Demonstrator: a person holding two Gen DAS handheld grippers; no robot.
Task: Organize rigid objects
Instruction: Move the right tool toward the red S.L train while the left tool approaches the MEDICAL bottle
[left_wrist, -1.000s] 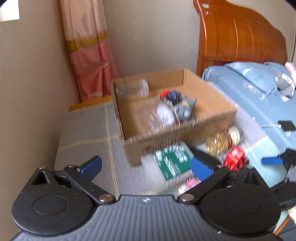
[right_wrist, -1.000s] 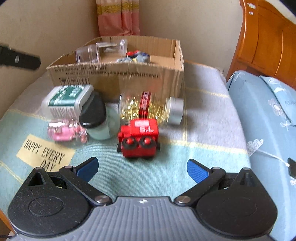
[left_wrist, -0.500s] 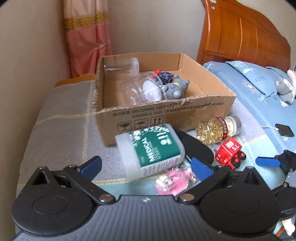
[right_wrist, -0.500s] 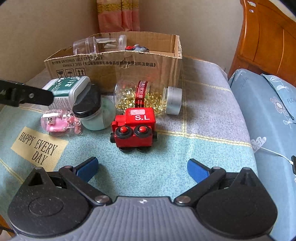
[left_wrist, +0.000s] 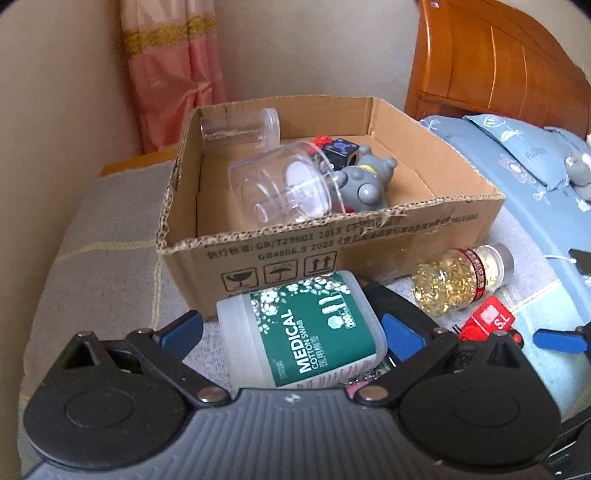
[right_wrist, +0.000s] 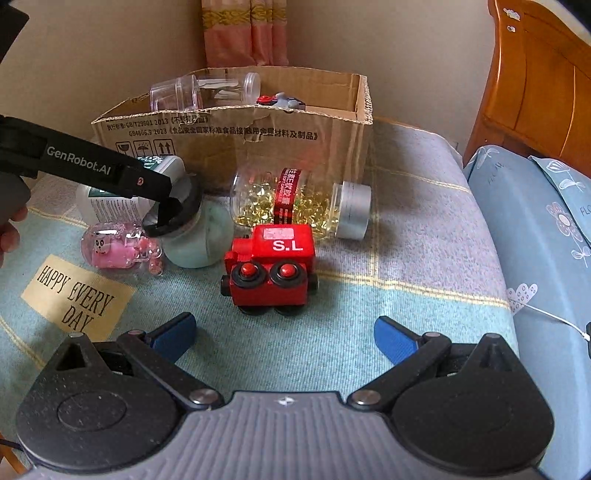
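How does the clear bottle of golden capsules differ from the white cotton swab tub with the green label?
The clear bottle of golden capsules is see-through, with a silver cap and a red band; the white cotton swab tub with the green label is opaque. The bottle lies clear of both claws; the tub sits between the open left claw fingers. Both lie on their sides outside the cardboard box.

Green-labelled cotton swab box (left_wrist: 306, 328) lies tilted just before the cardboard box (left_wrist: 369, 236).

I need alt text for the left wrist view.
The left gripper, jaws open, straddles a lying medical cotton swab tub before a cardboard box holding clear jars and a grey toy.
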